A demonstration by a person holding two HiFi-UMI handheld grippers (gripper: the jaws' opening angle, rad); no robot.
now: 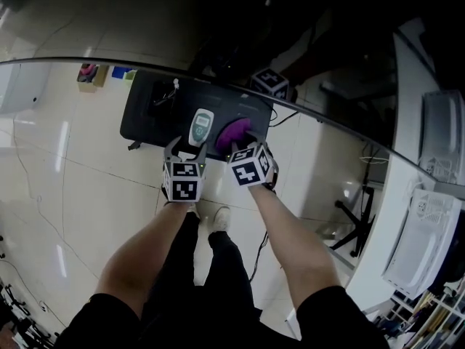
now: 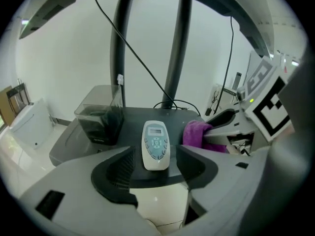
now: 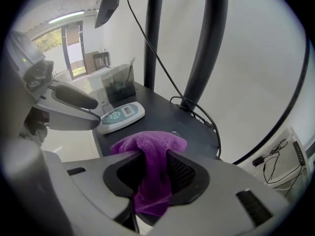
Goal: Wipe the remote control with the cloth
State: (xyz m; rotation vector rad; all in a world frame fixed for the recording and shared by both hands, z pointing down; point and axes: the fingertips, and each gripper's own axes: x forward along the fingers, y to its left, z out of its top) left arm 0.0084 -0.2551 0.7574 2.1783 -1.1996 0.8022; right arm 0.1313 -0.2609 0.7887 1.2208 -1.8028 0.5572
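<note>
Seems to be the letting-go step: opening the left claw point(image 2: 156, 157) around the remote control point(image 1: 200, 126), flat on the dark surface point(image 2: 130, 118), untouched; opening the right claw point(image 3: 151, 157), purple cloth point(image 3: 153, 142) draped loose inside. Next: backing both out without dragging anything

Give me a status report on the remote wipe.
Left hand-held gripper opening around remote, not gripping. Right hand-held gripper opening, purple cloth between jaws. Remote flat on dark table, uncovered.
</note>
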